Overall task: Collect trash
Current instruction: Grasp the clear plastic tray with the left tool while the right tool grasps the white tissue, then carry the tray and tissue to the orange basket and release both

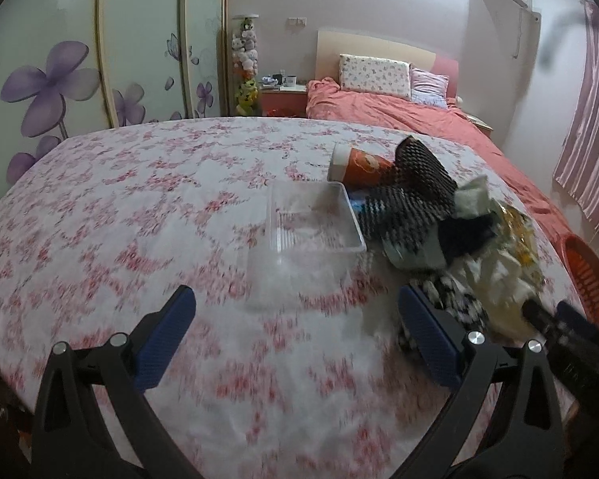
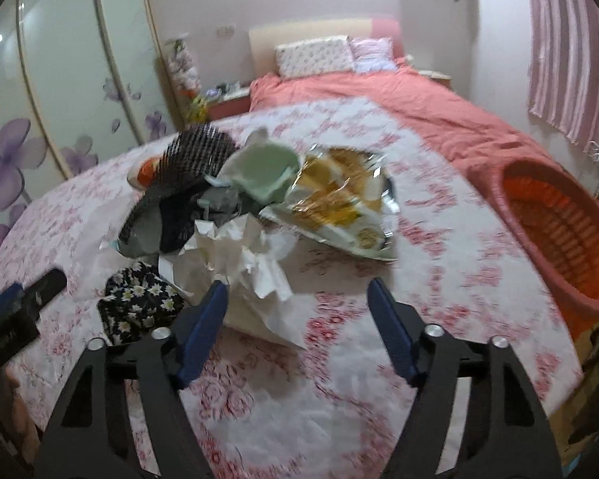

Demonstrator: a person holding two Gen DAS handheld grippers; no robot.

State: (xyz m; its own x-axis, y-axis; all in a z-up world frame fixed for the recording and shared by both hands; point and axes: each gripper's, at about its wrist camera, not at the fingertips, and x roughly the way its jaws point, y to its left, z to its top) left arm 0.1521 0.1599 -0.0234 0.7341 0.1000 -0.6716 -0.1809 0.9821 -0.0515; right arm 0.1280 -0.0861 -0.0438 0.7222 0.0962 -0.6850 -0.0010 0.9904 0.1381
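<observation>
We see the trash [image 2: 235,215] heaped on the floral surface [image 2: 339,359]: black mesh, crumpled white paper, a yellow foil bag, an orange cup [image 1: 359,167] and a clear tray [image 1: 311,219]. Both our hand-held grippers, left [image 1: 295,311] and right [image 2: 297,291], hang spread and empty, and the orange basket [image 2: 559,231] sits at the surface's right edge.

Two close wrist views, shared trash pile [image 1: 451,231].

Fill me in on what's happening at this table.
A person holding two sets of tongs is clearing a pile of trash off a floral-covered table. Both the left tongs and the right tongs are open and empty. The left ones point toward a clear plastic tray; the right ones are close to the crumpled white paper. A snack bag and an orange paper cup lie in the pile. The orange basket sits at the table's right edge.
</observation>
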